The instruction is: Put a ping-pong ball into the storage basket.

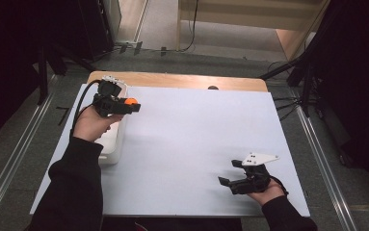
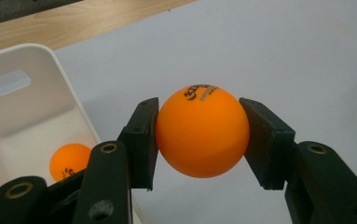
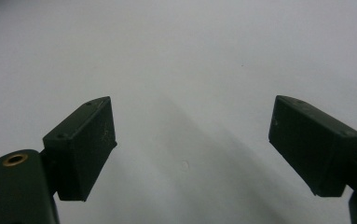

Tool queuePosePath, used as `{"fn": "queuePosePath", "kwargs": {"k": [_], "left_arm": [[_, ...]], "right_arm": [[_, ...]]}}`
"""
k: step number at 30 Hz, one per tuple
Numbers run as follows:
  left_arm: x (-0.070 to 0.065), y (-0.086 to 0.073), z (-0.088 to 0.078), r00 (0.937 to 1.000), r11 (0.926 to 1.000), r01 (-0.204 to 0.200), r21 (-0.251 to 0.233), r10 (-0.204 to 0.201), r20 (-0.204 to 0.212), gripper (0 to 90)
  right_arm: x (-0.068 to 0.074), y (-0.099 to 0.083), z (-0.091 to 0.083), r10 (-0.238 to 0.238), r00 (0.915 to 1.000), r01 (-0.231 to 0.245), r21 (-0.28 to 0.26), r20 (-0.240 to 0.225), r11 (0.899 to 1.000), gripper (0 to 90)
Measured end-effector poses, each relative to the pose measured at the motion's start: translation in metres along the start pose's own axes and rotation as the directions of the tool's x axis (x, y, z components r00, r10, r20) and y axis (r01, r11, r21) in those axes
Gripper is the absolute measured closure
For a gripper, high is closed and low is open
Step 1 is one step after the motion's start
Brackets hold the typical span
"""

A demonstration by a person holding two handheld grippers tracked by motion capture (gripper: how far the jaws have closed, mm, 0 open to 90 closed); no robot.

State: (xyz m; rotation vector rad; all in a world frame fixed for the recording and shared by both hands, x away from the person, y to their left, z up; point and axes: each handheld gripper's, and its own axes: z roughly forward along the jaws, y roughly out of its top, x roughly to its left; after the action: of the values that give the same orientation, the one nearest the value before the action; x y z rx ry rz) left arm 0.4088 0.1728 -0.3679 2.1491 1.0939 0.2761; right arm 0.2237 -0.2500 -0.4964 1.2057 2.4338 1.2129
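- Left gripper (image 2: 202, 140): both black jaws press on opposite sides of an orange ball (image 2: 202, 131), which sits clamped between the pads with dark printed lettering on its upper face.
- In the high view the left gripper (image 1: 124, 106) is held above the table near its far left corner, the orange ball (image 1: 130, 101) at its tip; the left hand (image 1: 91, 124) grips the body from below and a black cable loops off to the left.
- White bin (image 2: 8, 126): just beside the held ball, along the left edge of the table; a slot handle is cut into its end wall.
- Second orange ball (image 2: 70, 161): lying on the floor of the bin, apart from the held one.
- Right gripper (image 3: 192, 144): jaws spread wide with nothing between them, over bare white surface.
- In the high view the right gripper (image 1: 230, 173) rests near the near right corner, a grey three-cornered plate (image 1: 260, 159) on top, held by the right hand (image 1: 267, 192).
- White sheet (image 1: 196, 134): covers the wooden table (image 1: 182, 80), whose bare wood shows along the far edge.
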Motion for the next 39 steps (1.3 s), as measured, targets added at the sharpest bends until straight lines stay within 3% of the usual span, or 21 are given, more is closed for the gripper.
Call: {"fn": "queuePosePath", "kwargs": {"k": [12,26,39], "left_arm": [[0.009,-0.001,-0.004,0.9991,0.9991,0.036,-0.023,-0.036,-0.021,50.5],[0.02,-0.005,-0.005,0.9934,0.9966,0.076,-0.033,-0.078,-0.084,50.5],[0.029,-0.008,-0.007,0.9809,0.9921,0.118,-0.043,-0.123,-0.151,50.5]], "right_arm": [[0.0,0.0,0.0,-0.001,1.0,0.001,-0.002,0.003,1.0,13.2],[0.0,0.0,0.0,-0.001,1.0,0.001,0.001,0.003,1.0,13.1],[0.0,0.0,0.0,0.002,1.0,-0.002,0.003,0.004,1.0,13.2]]}}
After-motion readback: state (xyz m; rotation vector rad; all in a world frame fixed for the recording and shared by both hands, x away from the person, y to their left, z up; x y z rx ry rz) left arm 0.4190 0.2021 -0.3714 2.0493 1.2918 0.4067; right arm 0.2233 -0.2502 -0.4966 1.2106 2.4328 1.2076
